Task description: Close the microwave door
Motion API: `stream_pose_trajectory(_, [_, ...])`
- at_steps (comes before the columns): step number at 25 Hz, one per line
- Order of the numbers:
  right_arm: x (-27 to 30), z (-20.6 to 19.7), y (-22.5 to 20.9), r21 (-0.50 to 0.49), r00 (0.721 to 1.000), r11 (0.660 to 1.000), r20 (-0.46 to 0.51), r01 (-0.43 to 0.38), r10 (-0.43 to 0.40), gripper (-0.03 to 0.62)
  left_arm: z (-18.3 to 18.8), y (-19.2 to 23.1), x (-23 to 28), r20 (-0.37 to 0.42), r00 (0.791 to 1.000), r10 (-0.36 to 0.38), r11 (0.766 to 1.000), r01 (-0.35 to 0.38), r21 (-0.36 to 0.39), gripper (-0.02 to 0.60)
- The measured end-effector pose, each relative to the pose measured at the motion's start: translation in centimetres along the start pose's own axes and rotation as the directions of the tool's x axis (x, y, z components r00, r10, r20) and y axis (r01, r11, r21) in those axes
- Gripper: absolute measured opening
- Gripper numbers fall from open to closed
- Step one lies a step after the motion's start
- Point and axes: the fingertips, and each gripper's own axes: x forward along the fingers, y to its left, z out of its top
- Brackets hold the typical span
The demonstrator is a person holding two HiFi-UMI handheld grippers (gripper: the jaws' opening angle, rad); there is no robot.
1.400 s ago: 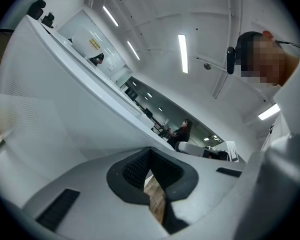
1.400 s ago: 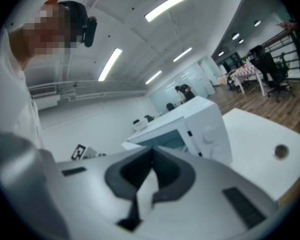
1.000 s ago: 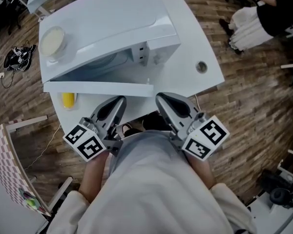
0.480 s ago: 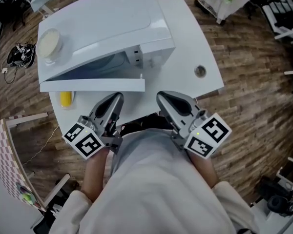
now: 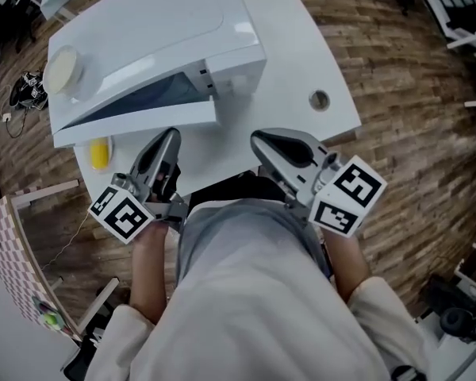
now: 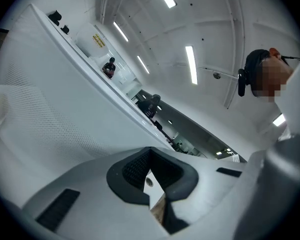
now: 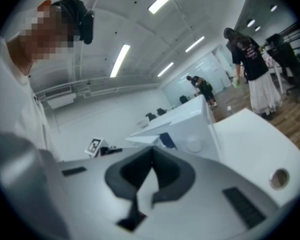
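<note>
1. Left gripper (image 5: 169,138): jaws together at the tips, nothing between them. It has come forward from my waist, and its nose now sits at the outer face of the door. In the left gripper view the door's dotted panel fills the left side, very close. I cannot tell whether there is actual contact.

2. Right gripper (image 5: 260,139): jaws together, holding nothing. It hangs over the near edge of the surface (image 5: 297,46), apart from the door and taking no part.

3. Yellow thing (image 5: 100,153): on the surface just left of my left gripper, below the door's hinged end. It is too small to identify.

4. Microwave door (image 5: 139,122): a second ago it stood wide open. Now it has swung in towards the microwave (image 5: 159,30), leaving only a narrow dark wedge of opening. The free end is near the control side but not yet flush. I judge the closing well along and unfinished, with a last push on the free end needed.

5. Round dish (image 5: 60,70): on the microwave's top, far left corner.

6. Round hole (image 5: 320,99): in the surface, well right of the microwave.
</note>
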Motion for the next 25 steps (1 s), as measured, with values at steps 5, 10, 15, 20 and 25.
stream_pose_trajectory(5, [0.0,0.3,-0.5,-0.006,1.0,1.0,-0.01,0.0,0.0,0.018,0.6,-0.2,0.6,0.004,1.0,-0.011,1.0,0.011,-0.009,0.017])
stream_pose_trajectory(10, [0.5,0.3,-0.4,0.003,1.0,1.0,-0.019,-0.014,0.014,0.018,0.4,-0.4,1.2,-0.001,1.0,-0.024,0.999,0.024,-0.039,0.017])
stream_pose_trajectory(15, [1.1,0.1,-0.6,0.013,0.999,1.0,-0.026,-0.028,0.029,0.018,-0.1,-0.3,1.3,-0.008,1.0,-0.018,0.998,0.018,-0.056,0.017])
stream_pose_trajectory(20, [1.0,0.0,-0.8,0.022,0.999,0.999,-0.028,-0.029,0.029,0.018,-0.2,-0.1,1.5,-0.009,1.0,-0.018,0.997,0.017,-0.076,0.017])
stream_pose_trajectory(25, [1.0,0.1,-1.1,0.028,0.999,0.999,-0.028,-0.024,0.025,0.018,-0.1,0.0,1.9,-0.006,1.0,-0.02,0.996,0.019,-0.084,0.017])
